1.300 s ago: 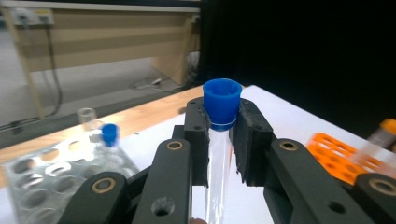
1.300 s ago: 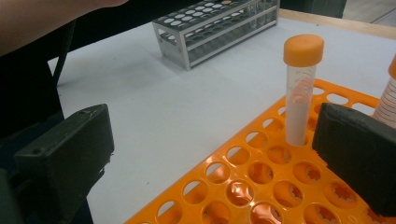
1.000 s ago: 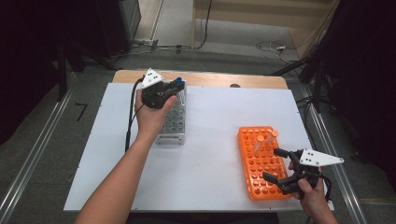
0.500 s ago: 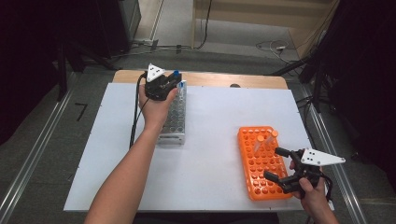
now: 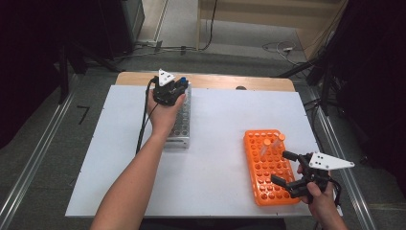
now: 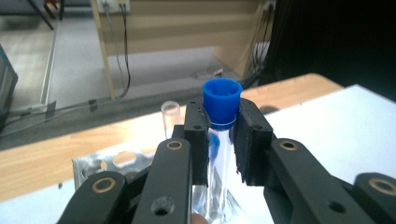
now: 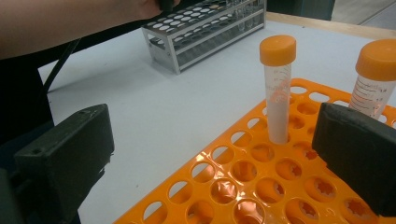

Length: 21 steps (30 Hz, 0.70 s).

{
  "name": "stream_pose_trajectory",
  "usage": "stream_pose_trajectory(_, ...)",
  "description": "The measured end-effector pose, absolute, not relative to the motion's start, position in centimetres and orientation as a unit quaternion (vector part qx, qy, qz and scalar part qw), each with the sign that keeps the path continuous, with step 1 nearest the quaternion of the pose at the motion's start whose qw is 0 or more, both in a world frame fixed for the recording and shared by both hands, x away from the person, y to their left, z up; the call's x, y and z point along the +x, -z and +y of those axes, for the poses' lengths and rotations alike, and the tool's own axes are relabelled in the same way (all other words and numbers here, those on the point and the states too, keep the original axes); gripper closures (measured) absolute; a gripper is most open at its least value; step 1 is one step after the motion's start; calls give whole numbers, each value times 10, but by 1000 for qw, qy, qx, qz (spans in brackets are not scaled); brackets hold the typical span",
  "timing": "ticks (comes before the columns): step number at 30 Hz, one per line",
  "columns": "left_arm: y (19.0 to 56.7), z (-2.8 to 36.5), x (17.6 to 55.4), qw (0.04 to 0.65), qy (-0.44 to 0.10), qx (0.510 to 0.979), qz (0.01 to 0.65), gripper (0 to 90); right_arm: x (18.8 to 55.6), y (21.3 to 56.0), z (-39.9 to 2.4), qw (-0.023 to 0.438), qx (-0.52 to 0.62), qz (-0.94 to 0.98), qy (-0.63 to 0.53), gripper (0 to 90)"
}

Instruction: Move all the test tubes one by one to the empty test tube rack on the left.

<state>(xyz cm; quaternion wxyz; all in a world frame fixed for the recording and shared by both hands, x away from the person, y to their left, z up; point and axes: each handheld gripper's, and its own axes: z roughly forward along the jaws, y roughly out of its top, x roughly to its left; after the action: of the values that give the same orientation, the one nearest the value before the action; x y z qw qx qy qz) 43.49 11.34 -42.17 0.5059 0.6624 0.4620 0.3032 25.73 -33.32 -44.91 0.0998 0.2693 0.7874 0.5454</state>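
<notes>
**Op:** From the high view I have my left gripper (image 5: 178,86) at the far end of the metal rack (image 5: 179,122), about 11 o'clock on the white table (image 5: 220,124). A spot of blue at its tip, no more detail than that.

**Obs:** What does the left gripper view add?

**Op:** That the blue is the cap of a clear tube (image 6: 221,126). My jaws are nearly closed, their pads pressed on either side of it just under the cap. The tube stands upright; its lower end is hidden behind the jaws, so I cannot tell whether it sits in a hole. A second tube, uncapped (image 6: 170,116), stands just beside it at 9 o'clock, above the rack's holes.

**Obs:** And your right?

**Op:** High view puts my right gripper (image 5: 287,170) at 4 o'clock, at the near right edge of the orange rack (image 5: 265,165). Jaws spread wide, nothing between them.

**Obs:** Its own camera?

**Op:** Shows two orange-capped tubes standing in the rack: one (image 7: 278,91) upright in a hole at 12 o'clock between my jaws, the other (image 7: 376,79) at 2 o'clock, partly behind the right jaw. Neither pad touches them. My left forearm (image 7: 70,23) crosses the top, and the metal rack is beyond it.
</notes>
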Motion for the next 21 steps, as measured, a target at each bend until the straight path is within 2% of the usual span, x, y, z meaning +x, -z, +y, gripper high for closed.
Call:
stream_pose_trajectory(14, 427, 113, 432, 466, -273, 695, 475, 767, 258, 450, -333, 103, 269, 789, -542, 0)
stream_pose_trajectory(18, 430, 112, 433, 468, -257, 700, 474, 741, 258, 449, -333, 104, 272, 788, -543, 0)
stream_pose_trajectory(21, 429, 112, 433, 478, -248, 697, 473, 688, 258, 449, -334, 105, 275, 785, -545, 0)
